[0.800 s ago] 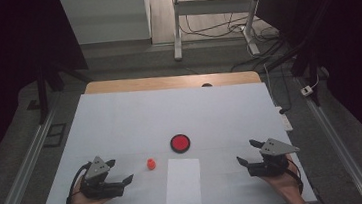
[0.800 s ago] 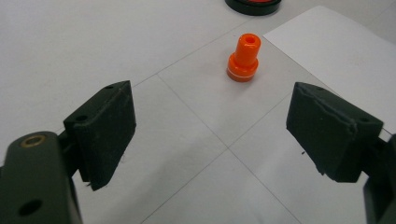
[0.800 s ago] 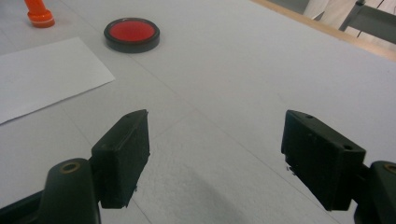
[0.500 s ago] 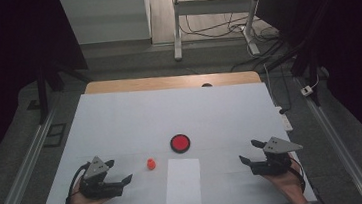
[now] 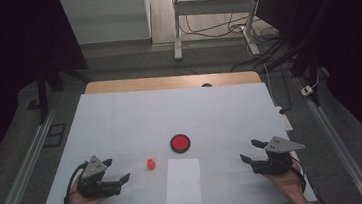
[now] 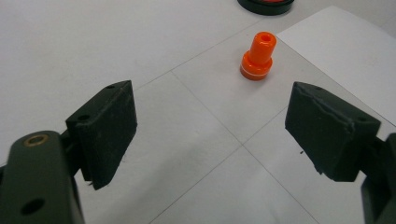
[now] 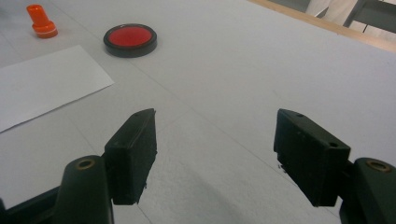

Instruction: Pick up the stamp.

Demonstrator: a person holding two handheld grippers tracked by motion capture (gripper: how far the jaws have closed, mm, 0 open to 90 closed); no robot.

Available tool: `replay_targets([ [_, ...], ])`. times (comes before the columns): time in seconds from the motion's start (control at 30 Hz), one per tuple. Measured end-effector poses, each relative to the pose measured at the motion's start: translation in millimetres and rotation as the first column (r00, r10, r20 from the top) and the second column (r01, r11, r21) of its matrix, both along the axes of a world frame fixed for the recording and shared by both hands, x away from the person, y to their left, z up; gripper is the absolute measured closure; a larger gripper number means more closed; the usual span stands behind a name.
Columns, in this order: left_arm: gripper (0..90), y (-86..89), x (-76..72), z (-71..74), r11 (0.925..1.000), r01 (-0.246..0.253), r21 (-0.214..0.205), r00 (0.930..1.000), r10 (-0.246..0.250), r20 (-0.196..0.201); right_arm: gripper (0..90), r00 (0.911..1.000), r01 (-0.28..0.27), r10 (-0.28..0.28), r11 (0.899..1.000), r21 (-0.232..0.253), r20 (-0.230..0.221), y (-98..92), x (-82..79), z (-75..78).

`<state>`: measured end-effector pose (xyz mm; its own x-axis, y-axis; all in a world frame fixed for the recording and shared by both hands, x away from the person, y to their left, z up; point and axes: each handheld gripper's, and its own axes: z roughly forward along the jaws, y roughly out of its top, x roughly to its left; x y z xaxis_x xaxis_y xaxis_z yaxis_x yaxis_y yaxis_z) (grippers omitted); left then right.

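Reaching next | your left gripper (image 5: 118,170) gapes empty | orange stamp (image 5: 150,163) upright at its 1 o'clock, nearer than your right gripper (image 5: 250,151), also wide open

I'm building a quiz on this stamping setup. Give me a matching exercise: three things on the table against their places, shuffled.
Things:
1. orange stamp
2. red ink pad
3. white paper sheet

Places:
A. lies flat at the table's near edge, between the grippers
B. farthest from the person of the three
C. stands upright ahead of the open left gripper

Pairs: 1-C, 2-B, 3-A
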<state>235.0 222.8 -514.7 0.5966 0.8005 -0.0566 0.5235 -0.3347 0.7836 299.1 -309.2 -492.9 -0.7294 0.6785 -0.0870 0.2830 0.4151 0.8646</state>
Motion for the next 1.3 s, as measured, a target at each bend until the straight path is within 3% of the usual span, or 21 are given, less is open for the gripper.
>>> replay_targets([
  [0.73,19.2,-12.0,11.1,17.4,0.9993,0.027,-0.024,0.9991,-0.026,0.033,31.2,1.0000,-0.002,0.002,1.000,-0.019,-0.001,3.7,0.1,-0.1],
  [1.3,20.7,-32.9,27.4,32.2,0.9954,0.091,-0.033,0.9953,-0.089,0.036,31.7,1.0000,0.009,-0.009,1.000,-0.023,0.002,3.0,0.1,0.9],
])
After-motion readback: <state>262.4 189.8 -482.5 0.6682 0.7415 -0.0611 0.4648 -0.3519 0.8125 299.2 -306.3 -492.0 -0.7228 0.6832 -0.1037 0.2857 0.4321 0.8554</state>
